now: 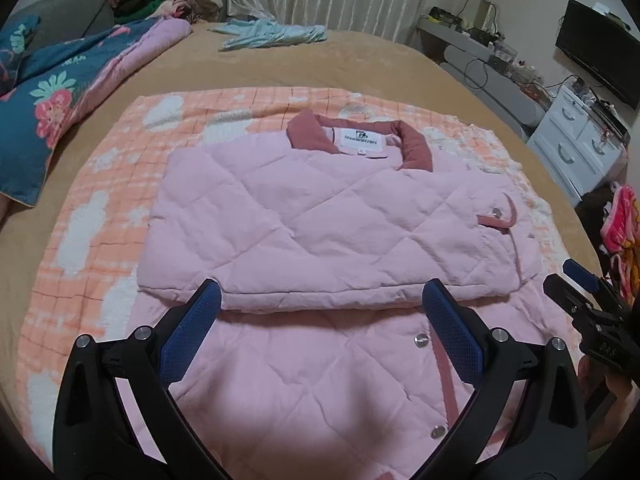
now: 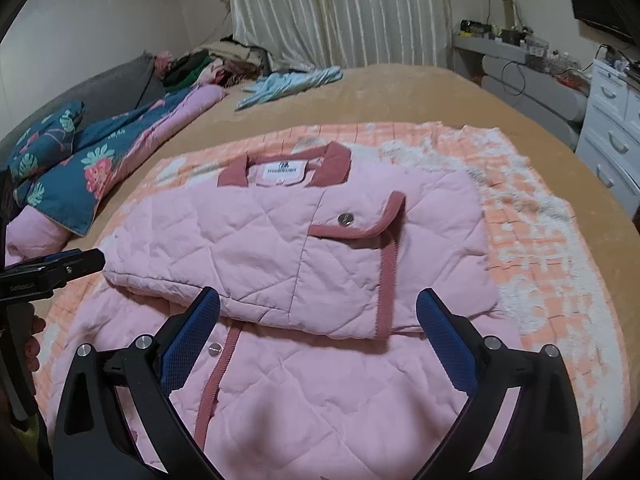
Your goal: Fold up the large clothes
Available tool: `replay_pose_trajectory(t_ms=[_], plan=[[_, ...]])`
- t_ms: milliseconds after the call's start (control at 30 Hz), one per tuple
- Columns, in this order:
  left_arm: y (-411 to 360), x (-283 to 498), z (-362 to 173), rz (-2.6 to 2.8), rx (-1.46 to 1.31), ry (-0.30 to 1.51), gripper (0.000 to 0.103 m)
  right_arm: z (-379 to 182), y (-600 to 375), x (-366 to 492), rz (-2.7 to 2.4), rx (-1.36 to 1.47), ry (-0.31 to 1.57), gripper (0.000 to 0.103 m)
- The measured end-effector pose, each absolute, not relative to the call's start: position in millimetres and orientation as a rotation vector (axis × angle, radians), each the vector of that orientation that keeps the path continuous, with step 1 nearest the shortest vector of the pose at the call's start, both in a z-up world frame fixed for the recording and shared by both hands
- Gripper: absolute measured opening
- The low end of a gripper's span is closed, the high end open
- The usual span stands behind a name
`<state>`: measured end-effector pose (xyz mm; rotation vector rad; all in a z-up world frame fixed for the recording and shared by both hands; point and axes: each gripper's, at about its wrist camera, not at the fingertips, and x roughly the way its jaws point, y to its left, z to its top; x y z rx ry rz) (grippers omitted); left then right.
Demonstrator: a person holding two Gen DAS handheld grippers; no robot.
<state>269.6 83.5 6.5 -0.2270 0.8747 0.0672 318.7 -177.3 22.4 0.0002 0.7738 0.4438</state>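
A pink quilted jacket (image 1: 304,224) with a dark pink collar (image 1: 360,136) lies on the bed, its sides and sleeves folded in over the chest, collar end away from me. It also shows in the right wrist view (image 2: 280,248), with a trimmed pocket flap (image 2: 360,224). The unfolded bottom half lies nearest me under both grippers. My left gripper (image 1: 320,300) is open and empty, hovering above the fold edge. My right gripper (image 2: 318,308) is open and empty too, over the same edge further right. Each gripper shows at the side of the other's view (image 1: 588,304) (image 2: 52,268).
An orange and white checked blanket (image 1: 120,184) lies under the jacket on the tan bed (image 1: 360,60). A blue floral quilt (image 1: 60,92) lies at the left, a light blue garment (image 1: 272,34) at the far side, white drawers (image 1: 576,148) and a cluttered shelf at the right.
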Motion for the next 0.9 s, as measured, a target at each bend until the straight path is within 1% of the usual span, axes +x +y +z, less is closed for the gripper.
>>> replay_pose_trajectory(t_ms=[467,900], plan=[[83,218,56,0.055,-0.219,0.79,0.095,59,-194,276,0.43,0.055,0.711,0.099],[85,182,75,0.05,-0.23,0.74,0.095,97,-194,233,0.445,0.035,0.646,0.099]])
